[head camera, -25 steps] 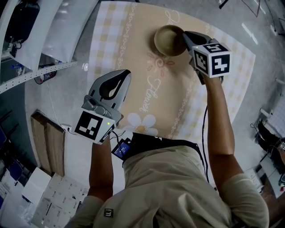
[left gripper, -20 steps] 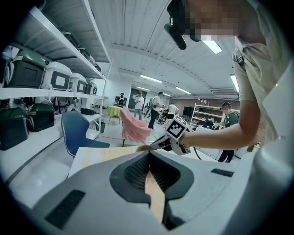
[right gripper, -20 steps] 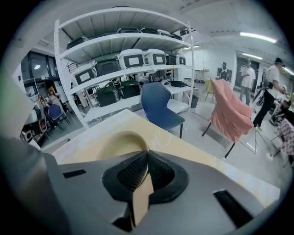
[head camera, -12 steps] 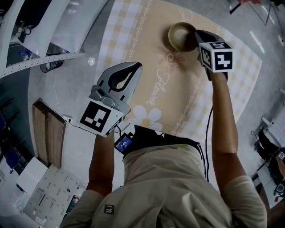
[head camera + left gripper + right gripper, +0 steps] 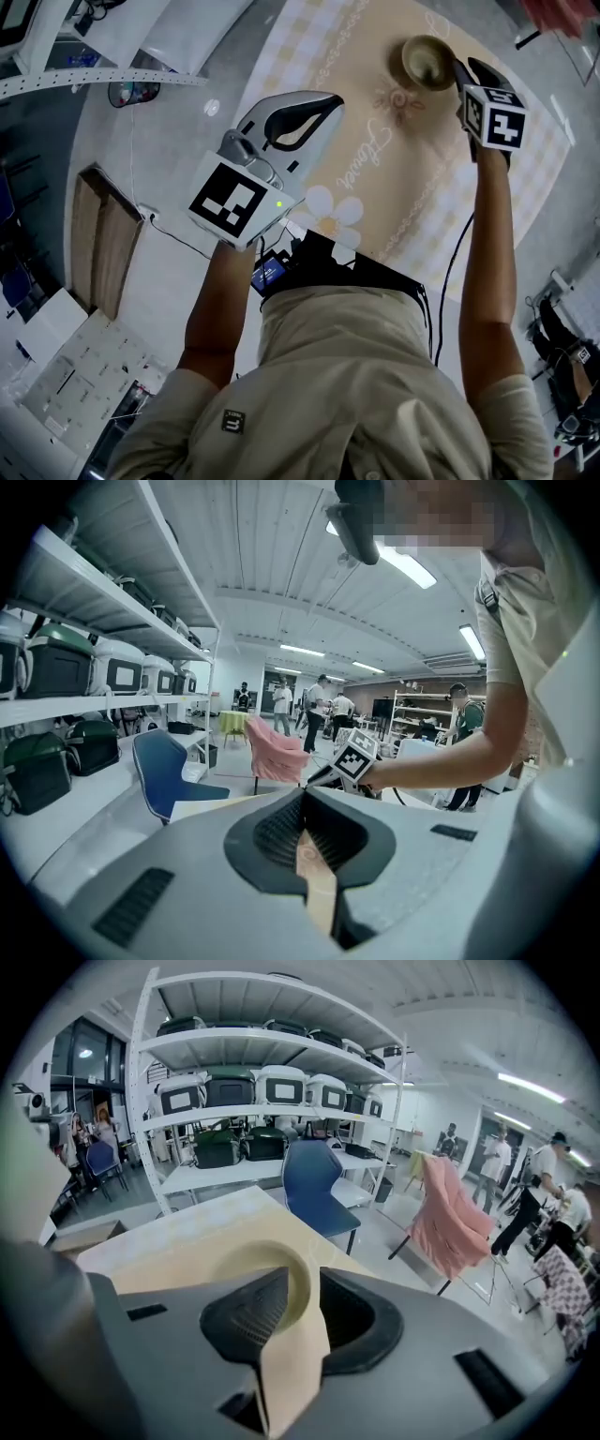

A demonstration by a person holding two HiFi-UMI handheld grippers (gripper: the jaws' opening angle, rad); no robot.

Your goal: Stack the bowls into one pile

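One tan bowl (image 5: 427, 62) stands upright near the far edge of the beige flower-print tablecloth (image 5: 450, 216). My right gripper (image 5: 457, 67) is at the bowl's right side. In the right gripper view the bowl's pale rim (image 5: 253, 1255) curves in between the jaws, and the right gripper (image 5: 302, 1277) is shut on that rim. My left gripper (image 5: 333, 101) hangs above the cloth's left part, well apart from the bowl. The left gripper (image 5: 305, 797) is shut with nothing in it. Only cloth shows through the slit below the pads. No other bowl is in view.
White shelving (image 5: 112, 75) runs along the left, with a wooden board (image 5: 94, 234) and white sheets (image 5: 66, 375) on the floor. Beyond the table stand a blue chair (image 5: 314, 1180), a pink-draped chair (image 5: 450, 1213) and racks of boxes (image 5: 262, 1082). People stand far off.
The head view has swung, so bowl and right gripper now sit higher and further right. The right gripper stays at the bowl's rim. The left gripper has come up closer to the camera.
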